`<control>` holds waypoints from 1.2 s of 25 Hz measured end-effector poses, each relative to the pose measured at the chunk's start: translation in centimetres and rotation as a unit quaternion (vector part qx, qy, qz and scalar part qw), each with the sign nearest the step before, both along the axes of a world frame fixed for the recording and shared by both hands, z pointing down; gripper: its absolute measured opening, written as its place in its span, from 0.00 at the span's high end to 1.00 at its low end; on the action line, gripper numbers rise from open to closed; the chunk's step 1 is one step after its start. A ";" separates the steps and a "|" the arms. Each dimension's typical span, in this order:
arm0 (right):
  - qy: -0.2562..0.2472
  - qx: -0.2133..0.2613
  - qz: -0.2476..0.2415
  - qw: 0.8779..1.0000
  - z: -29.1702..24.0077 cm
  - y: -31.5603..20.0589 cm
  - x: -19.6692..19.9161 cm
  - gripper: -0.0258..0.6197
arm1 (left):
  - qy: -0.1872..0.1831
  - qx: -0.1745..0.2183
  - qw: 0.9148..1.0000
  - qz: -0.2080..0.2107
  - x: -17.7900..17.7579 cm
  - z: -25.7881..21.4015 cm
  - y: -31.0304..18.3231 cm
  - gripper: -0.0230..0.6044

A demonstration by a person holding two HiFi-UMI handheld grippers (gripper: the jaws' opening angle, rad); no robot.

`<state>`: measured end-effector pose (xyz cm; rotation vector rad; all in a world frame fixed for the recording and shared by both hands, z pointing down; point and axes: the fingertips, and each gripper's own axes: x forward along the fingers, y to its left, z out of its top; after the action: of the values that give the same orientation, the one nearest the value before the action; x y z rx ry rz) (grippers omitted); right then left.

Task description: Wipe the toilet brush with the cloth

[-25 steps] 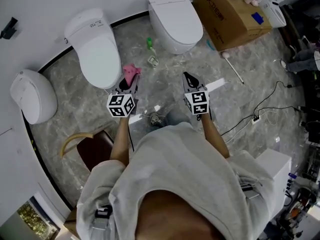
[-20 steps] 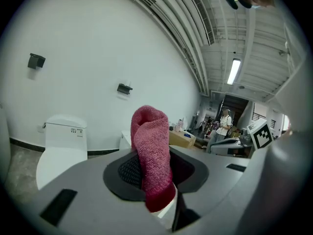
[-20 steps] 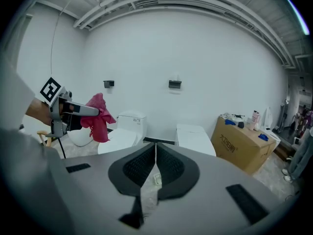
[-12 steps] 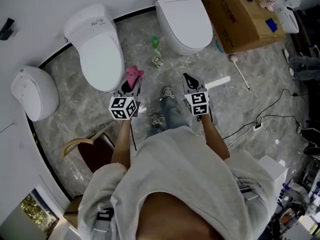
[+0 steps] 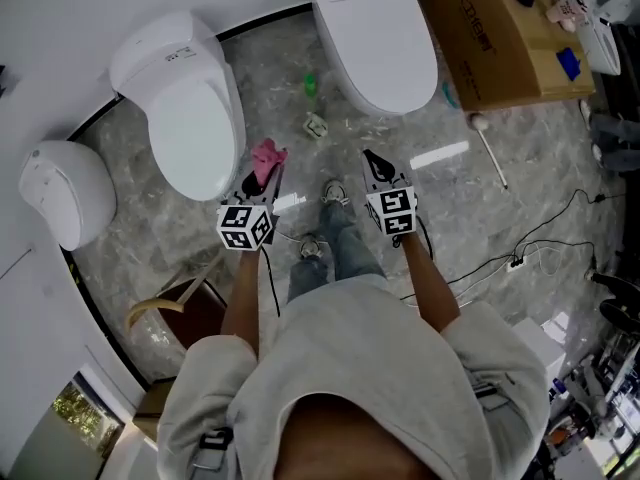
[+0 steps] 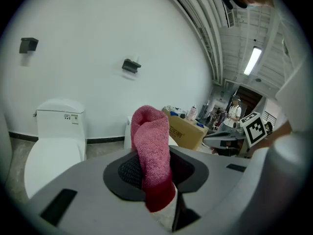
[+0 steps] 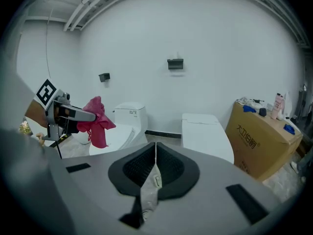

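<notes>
- Firstly, left hand-held gripper [image 5: 264, 175]: jaws pinch the pink cloth [image 6: 151, 146], which stands up from between the pads in a folded roll. It is held above the floor beside the near end of the left toilet.
- Right hand-held gripper [image 7: 155, 166]: jaws pressed together with nothing between them. It is held about level with the left one, and the two are well apart.
- Person: grey top, both forearms stretched forward, jeans, and shoes [image 5: 334, 191] on the floor between the two grippers.
- Floor [image 5: 250, 68]: grey and marbled, bounded at its far and left edges by a curved white wall with dark skirting.
- Toilet brush [image 5: 490, 149]: lies flat toward the floor's right edge. Its round head is just beside the near corner of the cardboard box, and its white handle points away from the box. It is well apart from both grippers, and neither touches it.
- Cardboard box [image 5: 500, 38]: brown, at the floor's far right corner, with small items on top.
- Left toilet [image 5: 195, 118] and far toilet [image 5: 385, 48]: white, lids down, backs to the far edge.
- Third white fixture [image 5: 60, 193]: rounded, at the left edge.
- Green bottle [image 5: 311, 85]: on the floor between the two toilets, with a small pale object just in front of it.
- Brown seat [image 5: 190, 308]: at the near left edge.
- Cables [image 5: 520, 258]: black, trailing along the right edge.
</notes>
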<state>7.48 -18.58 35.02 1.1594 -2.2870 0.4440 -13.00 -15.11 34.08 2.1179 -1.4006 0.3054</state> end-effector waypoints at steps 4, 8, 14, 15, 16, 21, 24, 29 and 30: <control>-0.005 -0.016 -0.010 1.000 2.8 -2.1 -0.5 0.91 | -0.002 -0.018 1.000 -0.006 0.0 2.8 -1.5 0.77; -0.012 -0.024 -0.021 0.999 5.0 -3.8 -1.3 0.91 | -0.001 -0.028 1.000 -0.008 0.4 5.1 -2.7 0.77; -0.020 -0.019 -0.009 1.000 8.1 -4.6 -1.8 0.91 | 0.002 -0.040 0.999 0.013 0.9 9.7 -2.6 0.77; -0.020 -0.016 -0.007 1.000 8.9 -4.8 -1.6 0.91 | 0.002 -0.038 0.999 0.016 1.0 10.6 -2.8 0.77; -0.021 -0.013 -0.005 1.000 9.8 -4.8 -1.4 0.91 | 0.001 -0.036 0.999 0.019 1.0 11.5 -2.8 0.77; -0.018 0.001 -0.002 1.000 15.3 -5.2 -0.8 0.91 | 0.004 -0.021 1.000 0.016 0.6 16.8 -3.2 0.77; -0.015 0.012 -0.001 1.000 19.6 -5.5 -1.0 0.91 | 0.009 0.000 1.000 0.018 0.1 20.2 -3.7 0.77; -0.011 0.043 0.012 0.999 26.4 -7.3 -0.4 0.91 | 0.020 0.049 0.998 0.028 0.1 25.1 -6.1 0.77; -0.011 0.048 0.014 0.999 27.7 -7.5 -0.2 0.91 | 0.024 0.057 0.998 0.030 0.2 26.1 -6.5 0.77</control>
<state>7.31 -26.13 62.70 1.2400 -2.3363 0.3626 -12.76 -21.63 60.22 2.2476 -1.3580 0.1999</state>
